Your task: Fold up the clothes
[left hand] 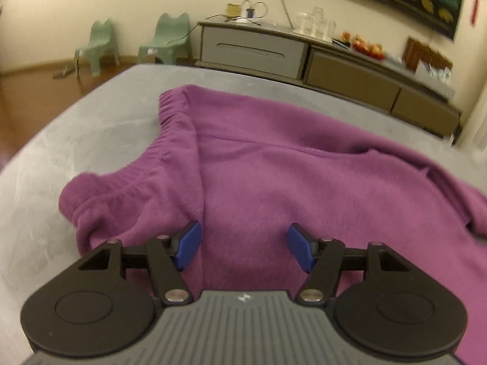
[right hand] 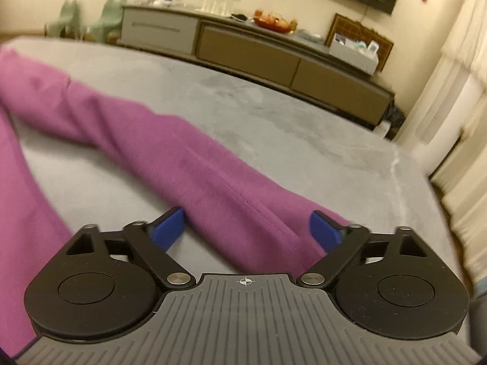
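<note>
Purple fleece trousers (left hand: 274, 167) lie spread on a grey bed cover (left hand: 76, 140), their elastic waistband (left hand: 170, 112) bunched at the left. My left gripper (left hand: 243, 246) hovers open just over the cloth near the waistband, its blue pads (left hand: 190, 245) apart and gripping nothing. In the right wrist view one trouser leg (right hand: 182, 158) runs diagonally from upper left toward the camera across the cover (right hand: 274, 115). My right gripper (right hand: 246, 229) straddles the leg's near end, which lies between the wide-set pads (right hand: 167, 228) without being visibly squeezed.
A long low cabinet (left hand: 304, 57) with glassware and fruit on top stands beyond the bed's far edge. Two small green chairs (left hand: 170, 36) sit on the wooden floor at far left. Pale curtains (right hand: 456, 91) hang to the right of the bed.
</note>
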`<state>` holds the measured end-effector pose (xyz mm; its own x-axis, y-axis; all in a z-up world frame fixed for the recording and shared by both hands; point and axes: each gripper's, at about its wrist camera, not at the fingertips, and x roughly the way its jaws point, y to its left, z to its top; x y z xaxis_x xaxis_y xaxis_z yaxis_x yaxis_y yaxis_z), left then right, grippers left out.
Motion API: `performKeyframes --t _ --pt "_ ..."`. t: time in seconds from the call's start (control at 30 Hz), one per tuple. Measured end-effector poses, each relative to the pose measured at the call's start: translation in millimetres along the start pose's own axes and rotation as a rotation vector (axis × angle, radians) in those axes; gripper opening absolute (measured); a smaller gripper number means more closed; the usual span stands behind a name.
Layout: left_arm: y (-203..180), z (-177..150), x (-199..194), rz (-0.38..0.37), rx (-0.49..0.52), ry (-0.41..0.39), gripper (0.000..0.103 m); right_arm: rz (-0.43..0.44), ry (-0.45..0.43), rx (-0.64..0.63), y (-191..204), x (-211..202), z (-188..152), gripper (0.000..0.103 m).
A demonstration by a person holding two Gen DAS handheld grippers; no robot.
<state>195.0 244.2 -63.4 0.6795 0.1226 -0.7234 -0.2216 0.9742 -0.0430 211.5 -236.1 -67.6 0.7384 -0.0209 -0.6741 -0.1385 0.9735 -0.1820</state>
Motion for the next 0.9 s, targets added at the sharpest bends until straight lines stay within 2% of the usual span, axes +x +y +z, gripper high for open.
performKeyframes --t 0.03,0.07,0.1,0.13,0.2,0.3,0.33,0.37,0.4,0.43,0.47,0.5,0.57,0.67,0.77,0.9 --pt "-2 0 2 0.014 0.018 0.001 0.065 0.03 0.022 0.037 -4 2 4 0.051" --pt "-5 0 5 0.027 0.037 0.001 0.065 0.063 0.049 0.075 -8 3 9 0.039" --pt "-7 0 6 0.037 0.048 0.004 0.066 0.096 0.077 0.113 -12 4 13 0.013" --pt "-9 2 8 0.045 0.054 0.007 0.066 0.129 0.106 0.15 -15 2 18 0.006" --pt "-13 5 10 0.061 0.065 0.016 0.068 0.27 0.085 0.282 -29 -15 34 0.005" --pt "-17 11 16 0.084 0.075 0.027 0.068 0.593 -0.097 0.73 -85 -31 47 0.005" --pt "-19 12 17 0.092 0.083 0.027 0.069 0.614 -0.145 0.875 -100 -26 39 0.01" --pt "-22 13 18 0.101 0.093 0.026 0.069 0.613 -0.189 1.018 -114 -21 30 0.021" --pt "-24 13 18 0.109 0.1 0.027 0.069 0.554 -0.2 1.12 -123 -15 17 0.063" --pt "-25 14 17 0.116 0.106 0.029 0.069 0.477 -0.201 1.208 -130 -10 3 0.087" --pt "-27 14 17 0.123 0.111 0.032 0.068 0.373 -0.177 1.245 -133 -8 -9 0.102" --pt "-28 14 17 0.129 0.114 0.033 0.068 0.319 -0.142 1.238 -135 -7 -15 0.098" --pt "-30 14 16 0.137 0.118 0.034 0.067 0.294 -0.066 1.167 -137 -9 -17 0.098" --pt "-32 13 15 0.141 0.119 0.036 0.067 0.251 -0.078 1.015 -129 -31 -9 0.098" --pt "-32 13 14 0.141 0.125 0.034 0.067 0.201 -0.051 0.714 -94 -46 6 0.099" --pt "-32 12 13 0.13 0.131 0.034 0.067 0.12 -0.045 0.323 -39 -29 17 0.1"
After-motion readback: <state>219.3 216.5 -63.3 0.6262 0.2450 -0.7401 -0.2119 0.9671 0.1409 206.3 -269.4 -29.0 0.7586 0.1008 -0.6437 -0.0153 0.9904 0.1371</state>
